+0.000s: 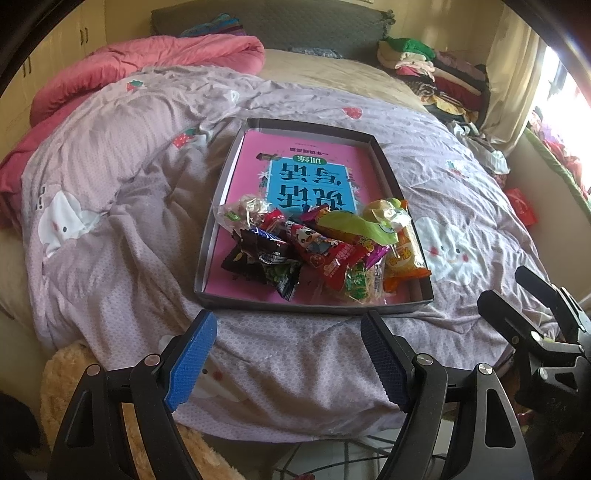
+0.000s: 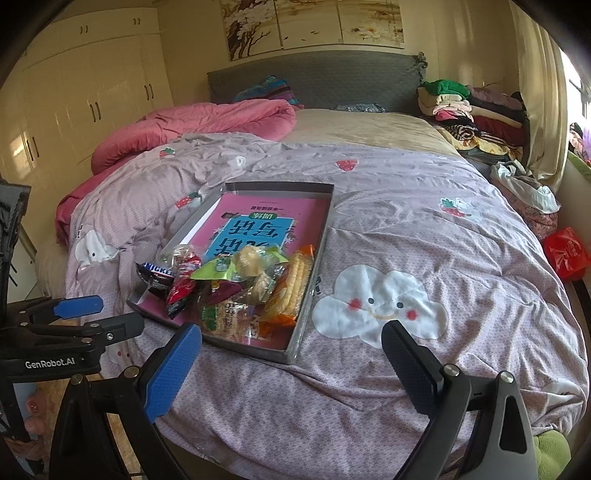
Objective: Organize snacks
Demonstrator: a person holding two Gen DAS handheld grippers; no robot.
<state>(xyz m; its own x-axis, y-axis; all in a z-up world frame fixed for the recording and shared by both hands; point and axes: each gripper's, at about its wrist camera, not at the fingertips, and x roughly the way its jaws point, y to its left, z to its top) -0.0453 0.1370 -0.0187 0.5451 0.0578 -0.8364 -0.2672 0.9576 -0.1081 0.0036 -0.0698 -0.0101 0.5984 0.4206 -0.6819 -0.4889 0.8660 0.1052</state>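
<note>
Both tongs, left tongs (image 1: pixel 286 356) and right tongs (image 2: pixel 291 363), hung apart and empty over the quilt (image 1: pixel 122 236). You had the snack packets (image 1: pixel 317 243) heaped at the shallow box's (image 1: pixel 218 221) near end, probably for easy reach.

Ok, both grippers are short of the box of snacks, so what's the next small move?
Probably ease the right gripper forward to the orange biscuit pack: both grippers hang open and empty, and that pack lies topmost nearest it in the box.

You are working in a home bedroom. Evidence: a bed with a grey padded headboard (image 2: pixel 314 79), a lilac cartoon-print quilt (image 2: pixel 406 229), a rolled pink duvet (image 2: pixel 207 123), built-in cream wardrobes (image 2: pixel 92 92), stacked folded clothes (image 2: pixel 476 114), and floral wall panels (image 2: pixel 310 24).
</note>
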